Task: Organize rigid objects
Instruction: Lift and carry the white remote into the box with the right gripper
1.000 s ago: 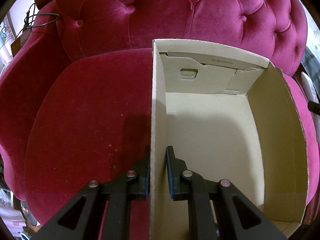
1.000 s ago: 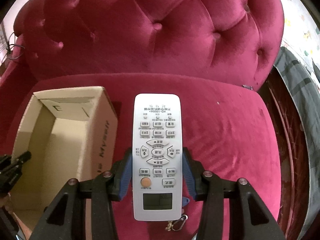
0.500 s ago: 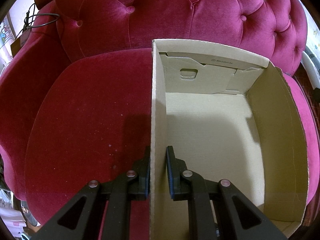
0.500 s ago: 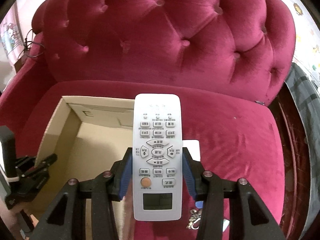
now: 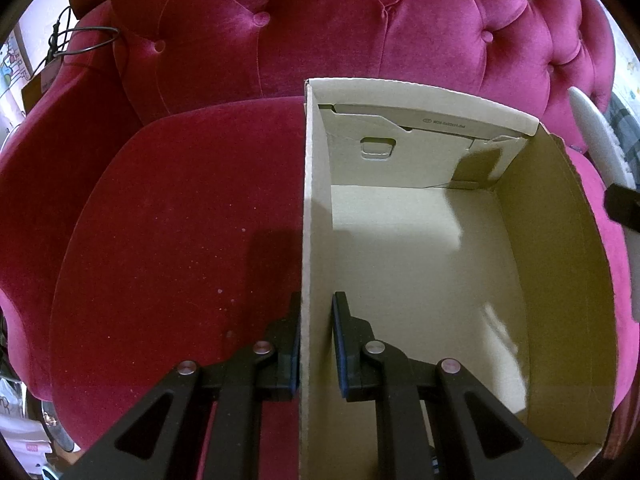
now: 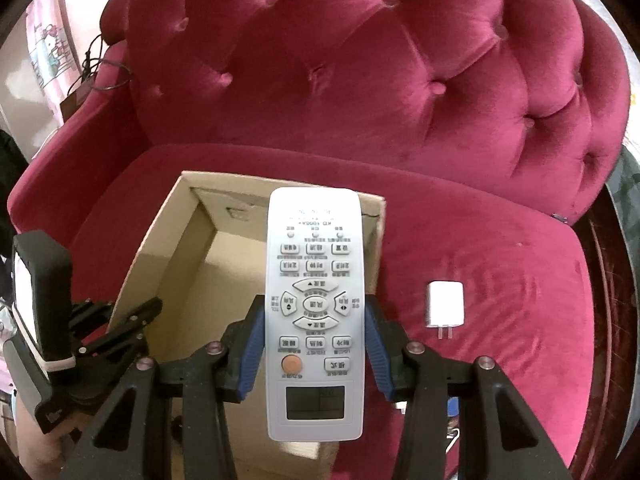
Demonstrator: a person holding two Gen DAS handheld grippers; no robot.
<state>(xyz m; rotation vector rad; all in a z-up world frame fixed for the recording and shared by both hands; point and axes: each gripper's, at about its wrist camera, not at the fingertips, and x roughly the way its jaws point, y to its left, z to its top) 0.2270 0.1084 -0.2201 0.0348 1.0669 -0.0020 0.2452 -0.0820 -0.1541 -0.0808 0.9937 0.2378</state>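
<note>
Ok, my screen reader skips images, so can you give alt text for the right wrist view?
The right gripper holds a white remote above an open cardboard box on a red tufted sofa. The left gripper clamps the box's left wall, and a white charger lies on the seat to the right.

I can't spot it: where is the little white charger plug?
In the right wrist view, the white charger plug lies on the red sofa seat, right of the cardboard box and remote.

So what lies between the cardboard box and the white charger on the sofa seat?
Only bare red velvet seat separates the cardboard box from the white charger, seen in the right wrist view.
</note>
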